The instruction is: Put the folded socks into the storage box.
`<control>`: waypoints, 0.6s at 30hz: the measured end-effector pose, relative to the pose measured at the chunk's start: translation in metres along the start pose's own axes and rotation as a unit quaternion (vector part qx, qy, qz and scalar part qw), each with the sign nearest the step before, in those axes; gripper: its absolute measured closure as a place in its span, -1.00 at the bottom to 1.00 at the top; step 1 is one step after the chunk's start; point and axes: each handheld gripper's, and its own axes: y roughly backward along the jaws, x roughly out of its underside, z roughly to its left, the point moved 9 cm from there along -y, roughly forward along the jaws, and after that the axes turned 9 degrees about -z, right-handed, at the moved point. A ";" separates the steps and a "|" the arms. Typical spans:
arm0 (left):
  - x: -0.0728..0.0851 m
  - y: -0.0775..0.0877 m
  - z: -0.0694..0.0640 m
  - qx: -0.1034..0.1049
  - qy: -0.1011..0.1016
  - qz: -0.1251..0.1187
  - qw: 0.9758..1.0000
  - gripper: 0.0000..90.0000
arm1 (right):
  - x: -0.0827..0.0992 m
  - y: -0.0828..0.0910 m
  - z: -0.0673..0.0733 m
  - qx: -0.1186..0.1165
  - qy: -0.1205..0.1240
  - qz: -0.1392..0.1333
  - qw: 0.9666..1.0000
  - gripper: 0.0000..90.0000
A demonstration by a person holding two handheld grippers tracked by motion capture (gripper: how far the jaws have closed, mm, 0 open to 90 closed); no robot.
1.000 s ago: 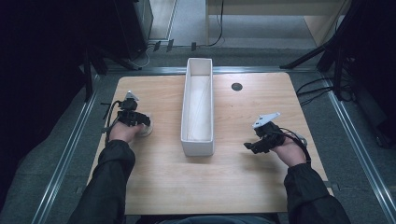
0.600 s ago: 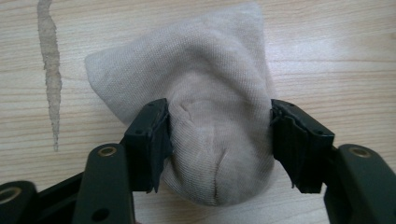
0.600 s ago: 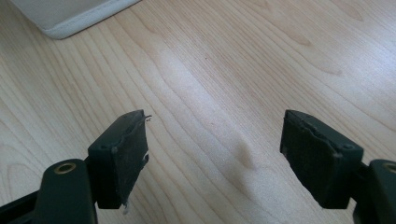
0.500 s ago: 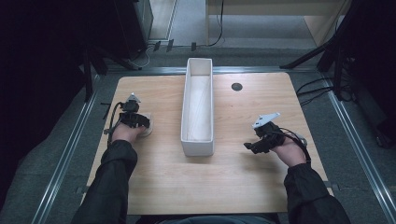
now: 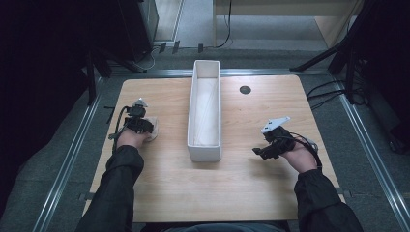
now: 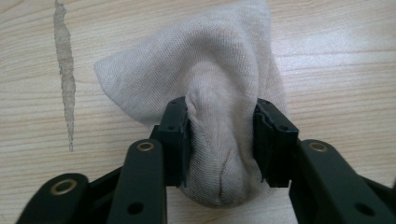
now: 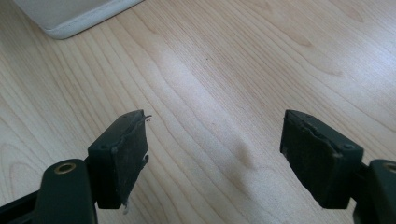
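Looking at the left hand-held gripper (image 6: pixel 220 140), a pale sock (image 6: pixel 210 93) is seen bunched up and pinched between the jaws, which have just been closing on it. The sock is kept on the wooden surface (image 5: pixel 159 193), left of the white tray (image 5: pixel 192 116). The right hand-held gripper (image 7: pixel 215 158) is held spread wide over bare wood.

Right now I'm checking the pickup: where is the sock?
The sock lies on the table's left side, bunched between the left gripper's jaws, which have just been closing on it, left of the long white bin.
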 end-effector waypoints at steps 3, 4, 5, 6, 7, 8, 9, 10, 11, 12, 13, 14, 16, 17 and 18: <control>0.000 0.001 0.000 0.006 0.004 0.002 1.000 0.48 | 0.000 0.000 0.000 0.000 0.000 0.000 1.000 -0.48; 0.001 0.001 0.000 0.009 0.005 0.003 1.000 0.52 | 0.000 0.000 0.000 0.000 0.000 0.001 1.000 -0.48; 0.001 0.001 0.000 0.012 0.008 0.003 1.000 0.55 | 0.000 0.000 0.000 0.001 0.000 0.000 1.000 -0.48; 0.001 0.002 0.001 0.013 0.009 0.004 1.000 0.57 | 0.000 0.000 0.000 0.001 0.001 0.000 1.000 -0.48; 0.001 0.002 0.001 0.014 0.010 0.004 1.000 0.58 | 0.000 0.000 0.000 0.001 0.000 -0.001 1.000 -0.48; 0.001 0.002 0.002 0.017 0.014 0.004 1.000 0.59 | 0.000 0.000 -0.001 0.002 0.002 -0.001 1.000 -0.48; 0.000 0.002 0.002 0.020 0.019 0.004 1.000 0.60 | 0.000 0.000 -0.001 0.002 0.000 -0.001 1.000 -0.49; 0.000 0.002 0.003 0.022 0.024 0.005 0.999 0.60 | 0.000 0.000 -0.001 0.002 0.000 -0.001 1.000 -0.49; 0.000 0.002 0.003 0.024 0.025 0.004 0.999 0.61 | 0.000 0.000 -0.001 0.002 0.000 -0.001 1.000 -0.48; 0.000 0.002 0.003 0.027 0.026 0.006 0.999 0.64 | -0.001 0.000 -0.001 0.002 0.001 -0.003 1.000 -0.49; 0.000 0.002 0.004 0.028 0.029 0.005 0.999 0.64 | -0.001 0.000 -0.001 0.002 0.001 -0.003 1.000 -0.49; 0.000 0.003 0.004 0.029 0.030 0.007 0.999 0.65 | -0.001 0.000 -0.001 0.002 0.000 -0.003 1.000 -0.49; -0.001 0.003 0.004 0.030 0.029 0.014 0.999 0.66 | -0.001 0.000 -0.001 0.002 0.000 -0.002 1.000 -0.49; -0.001 0.004 0.004 0.029 0.027 0.017 0.999 0.67 | -0.001 0.000 -0.001 0.002 0.000 -0.002 1.000 -0.49; -0.001 0.004 0.004 0.029 0.027 0.018 0.999 0.67 | -0.001 0.000 -0.001 0.002 -0.001 -0.003 1.000 -0.49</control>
